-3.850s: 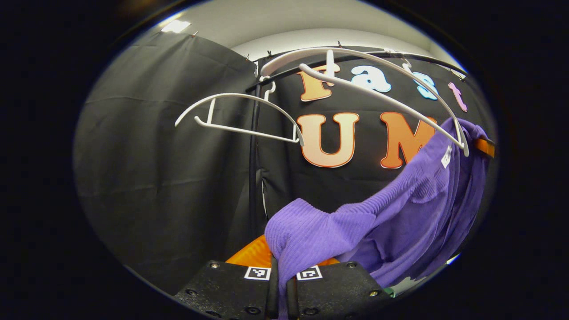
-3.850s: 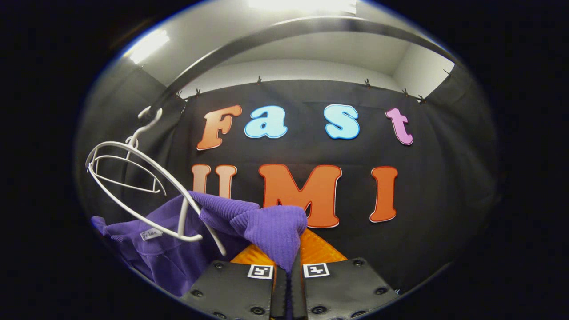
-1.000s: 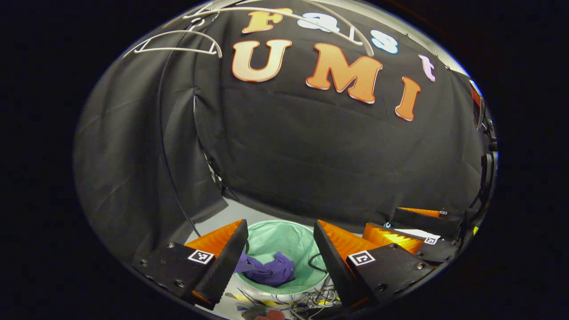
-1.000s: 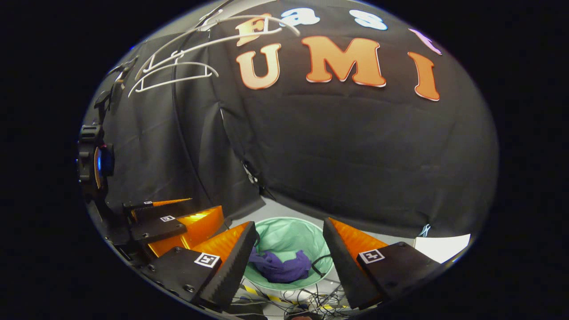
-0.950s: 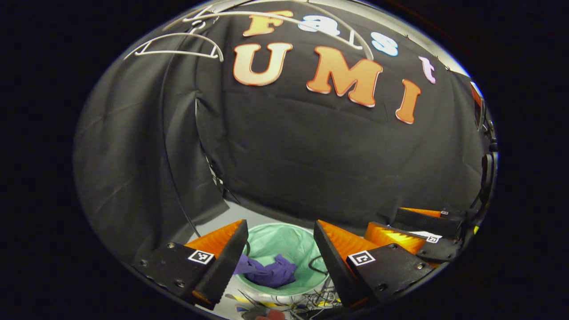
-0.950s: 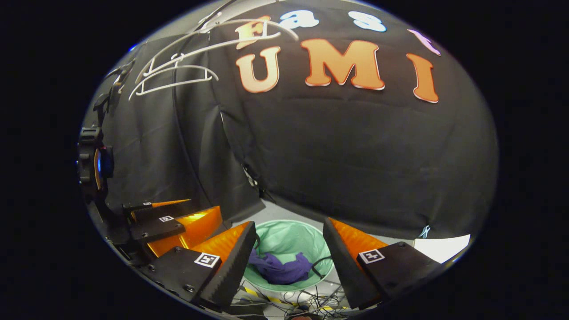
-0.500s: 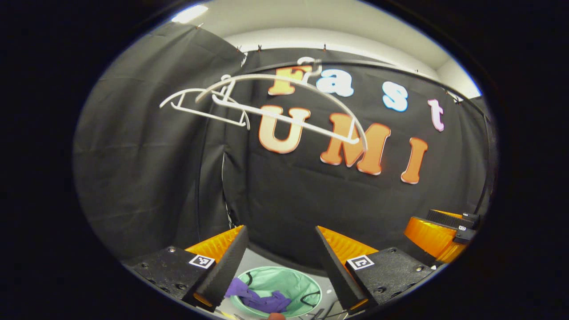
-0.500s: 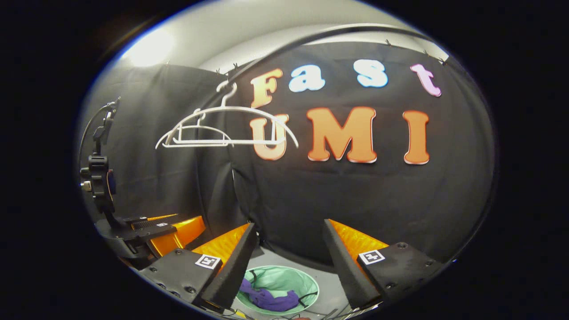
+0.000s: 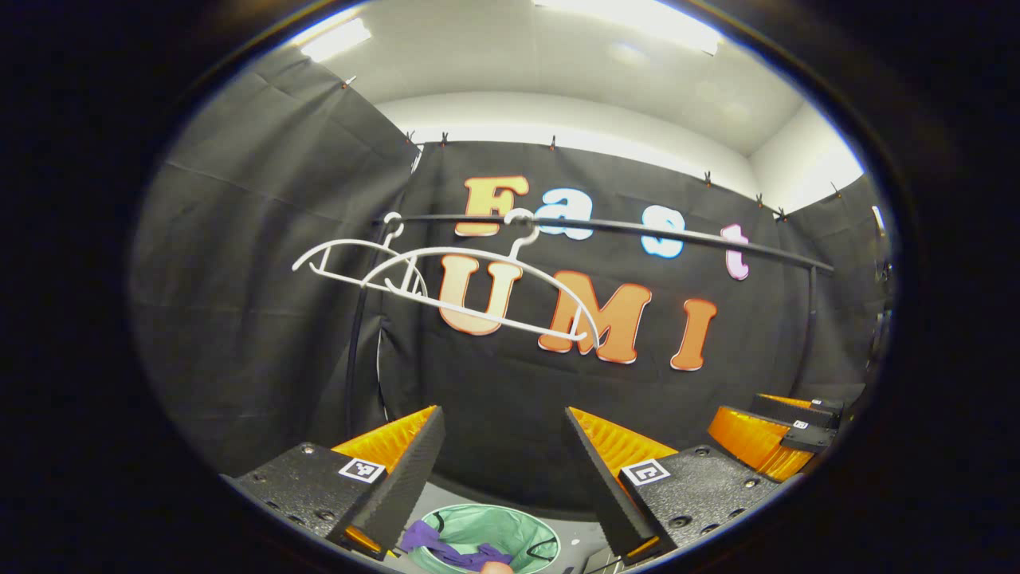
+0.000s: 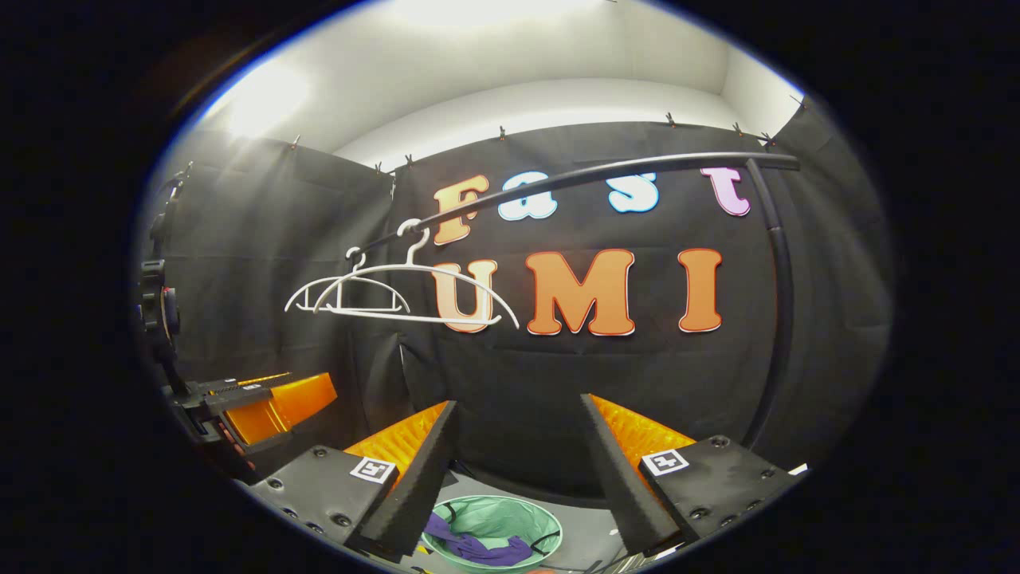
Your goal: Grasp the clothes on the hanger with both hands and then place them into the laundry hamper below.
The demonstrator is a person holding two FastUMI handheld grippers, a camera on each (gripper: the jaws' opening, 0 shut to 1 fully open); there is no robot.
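Both grippers hang level with fingers spread wide and nothing between them — the left gripper (image 9: 498, 454) in its own view, the right gripper (image 10: 518, 446) in its own. The purple clothes (image 10: 478, 548) lie crumpled in the laundry hamper (image 10: 535, 522), a round, pale green tub with a soft, thin-looking wall, standing on the floor. From either pair of fingers the hamper sits straight down and a little ahead, framed in the gap between them; in the left gripper view the purple heap (image 9: 446, 546) shows at the very bottom, inside the green rim (image 9: 522, 522).

Up above, two white hangers (image 10: 398, 295) dangle bare from the black rail (image 10: 637, 166), thin curved plastic, both well clear of the fingers. The rail runs across the booth wall and bends down into a post on the right. The knit looks soft and limp, bunched with no clear long axis.

By the look of it, the drop is done — clothes in, hangers stripped. Neither gripper looks nearer the hamper; they sit side by side, the right one (image 9: 777, 430) showing off to the side in the left gripper view.
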